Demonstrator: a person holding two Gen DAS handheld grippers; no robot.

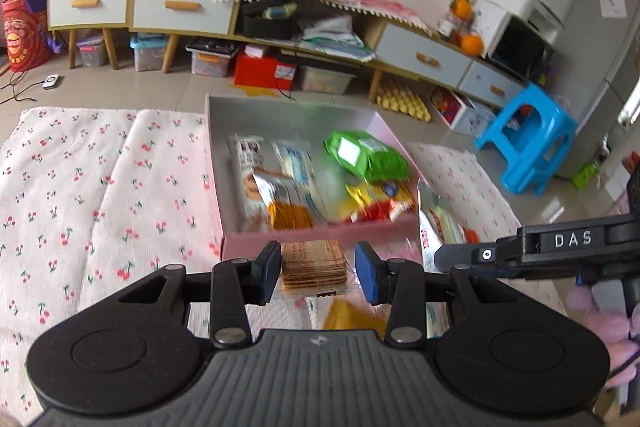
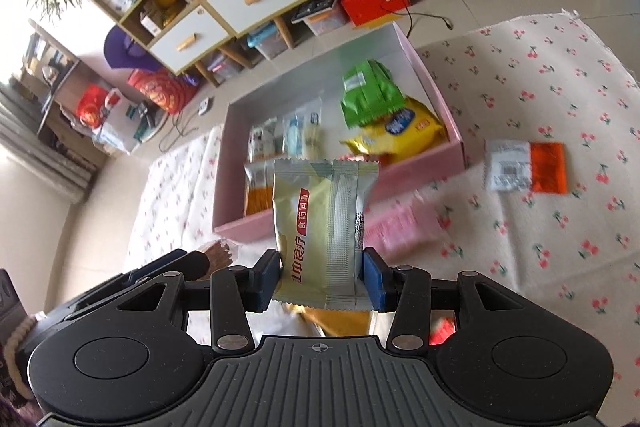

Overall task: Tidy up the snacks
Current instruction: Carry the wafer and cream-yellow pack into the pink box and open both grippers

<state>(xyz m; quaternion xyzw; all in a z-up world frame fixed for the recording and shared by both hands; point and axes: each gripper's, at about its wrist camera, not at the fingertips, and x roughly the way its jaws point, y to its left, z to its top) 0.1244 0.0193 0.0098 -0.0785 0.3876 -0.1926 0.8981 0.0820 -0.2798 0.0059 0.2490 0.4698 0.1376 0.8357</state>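
Box contents blurring and labels hard to read, pink box (image 1: 320,247) holding green, yellow and white packets, left gripper (image 1: 318,269) clamping a cracker pack (image 1: 313,263), right gripper (image 2: 320,277) gripping a pale packet (image 2: 320,227).

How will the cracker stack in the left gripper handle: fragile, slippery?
Probably brittle: the cracker stack is thin layered squares, so a hard squeeze may crack them. Its clear wrap looks slick and loose, so it could slip between the left gripper pads.
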